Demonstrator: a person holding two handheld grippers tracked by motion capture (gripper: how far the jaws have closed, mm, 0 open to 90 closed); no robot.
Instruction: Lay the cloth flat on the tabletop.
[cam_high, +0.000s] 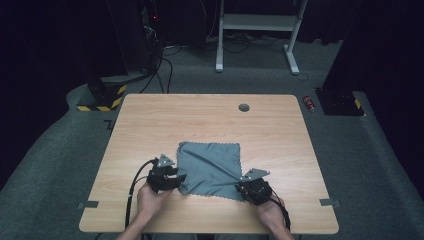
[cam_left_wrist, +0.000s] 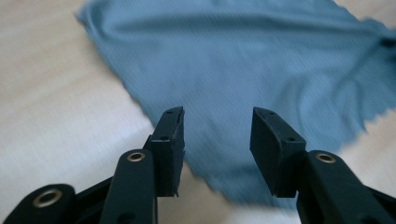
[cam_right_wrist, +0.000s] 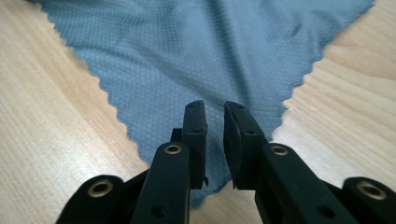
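From above, a grey-blue microfibre cloth (cam_high: 210, 168) lies flat on the wooden table (cam_high: 150, 120), the left gripper (cam_high: 176, 178) and right gripper (cam_high: 242, 185) at its near corners. In the left gripper view the jaws stand spread over the cloth's corner; in the right gripper view the jaws sit nearly together over the other corner, a thin gap between them, and whether they pinch the cloth cannot be told.

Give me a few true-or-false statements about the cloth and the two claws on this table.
1. The cloth is blue-grey. True.
2. The left claw is clamped shut. False: its jaws stand wide apart over a corner of the cloth.
3. The right claw has its jaws nearly together at a cloth corner. True.
4. The cloth is folded into a small bundle. False: it lies spread out on the table, with a few wrinkles.
5. The cloth's edge is zigzag-cut. True.
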